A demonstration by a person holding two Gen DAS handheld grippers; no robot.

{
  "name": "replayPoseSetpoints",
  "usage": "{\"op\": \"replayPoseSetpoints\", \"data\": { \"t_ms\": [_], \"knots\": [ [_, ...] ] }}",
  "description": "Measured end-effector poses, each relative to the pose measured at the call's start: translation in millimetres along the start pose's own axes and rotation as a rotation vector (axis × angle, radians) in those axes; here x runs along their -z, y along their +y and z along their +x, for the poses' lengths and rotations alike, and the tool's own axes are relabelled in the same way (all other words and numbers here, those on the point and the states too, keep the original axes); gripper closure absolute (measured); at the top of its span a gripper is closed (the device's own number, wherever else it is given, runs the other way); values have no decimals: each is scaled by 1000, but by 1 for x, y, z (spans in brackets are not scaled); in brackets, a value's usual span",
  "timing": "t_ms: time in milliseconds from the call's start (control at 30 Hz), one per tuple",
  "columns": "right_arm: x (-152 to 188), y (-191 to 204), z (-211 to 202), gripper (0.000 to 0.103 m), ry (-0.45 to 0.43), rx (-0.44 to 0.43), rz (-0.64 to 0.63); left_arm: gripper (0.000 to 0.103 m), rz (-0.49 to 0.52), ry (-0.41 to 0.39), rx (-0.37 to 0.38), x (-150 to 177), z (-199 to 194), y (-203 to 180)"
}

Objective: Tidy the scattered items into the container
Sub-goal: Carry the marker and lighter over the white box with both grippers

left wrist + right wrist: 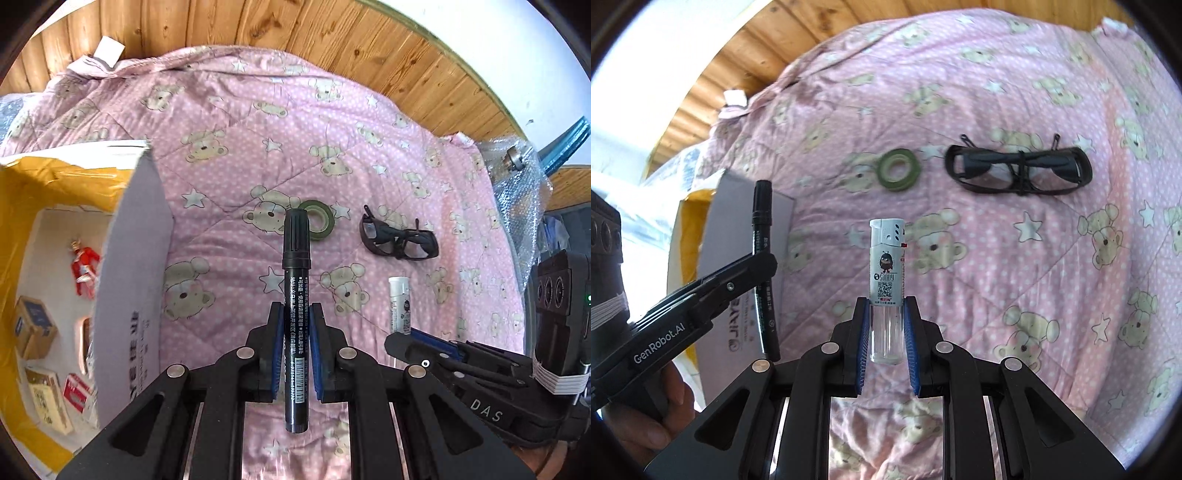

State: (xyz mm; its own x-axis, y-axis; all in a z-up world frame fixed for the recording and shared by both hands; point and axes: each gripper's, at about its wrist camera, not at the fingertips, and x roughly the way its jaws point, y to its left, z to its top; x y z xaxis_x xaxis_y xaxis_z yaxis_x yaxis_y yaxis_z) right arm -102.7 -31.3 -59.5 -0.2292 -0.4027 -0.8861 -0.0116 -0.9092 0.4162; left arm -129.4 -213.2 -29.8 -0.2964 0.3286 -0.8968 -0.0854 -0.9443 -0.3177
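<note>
Your left tongs (pixel 296 325) clamp a black marker (pixel 295 295) beside the open cardboard box (pixel 125 258); your right tongs (pixel 885 328) grip a lighter (pixel 886 266). Tape roll (pixel 899 168) and glasses (pixel 1017 171) lie on the pink bear-print quilt (pixel 240 129), below wood-panelled wall (pixel 258 22).

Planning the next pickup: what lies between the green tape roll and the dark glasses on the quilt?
Nothing: only bare pink quilt separates the tape roll from the glasses, clearest in the right wrist view.
</note>
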Motion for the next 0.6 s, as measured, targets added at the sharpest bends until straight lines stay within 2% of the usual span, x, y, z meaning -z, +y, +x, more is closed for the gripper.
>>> {"op": "replayPoseSetpoints", "data": {
  "t_ms": [600],
  "knots": [
    [25, 78, -30, 84, -22, 12, -182, 89, -66, -143, 62, 28, -79, 23]
  ]
}}
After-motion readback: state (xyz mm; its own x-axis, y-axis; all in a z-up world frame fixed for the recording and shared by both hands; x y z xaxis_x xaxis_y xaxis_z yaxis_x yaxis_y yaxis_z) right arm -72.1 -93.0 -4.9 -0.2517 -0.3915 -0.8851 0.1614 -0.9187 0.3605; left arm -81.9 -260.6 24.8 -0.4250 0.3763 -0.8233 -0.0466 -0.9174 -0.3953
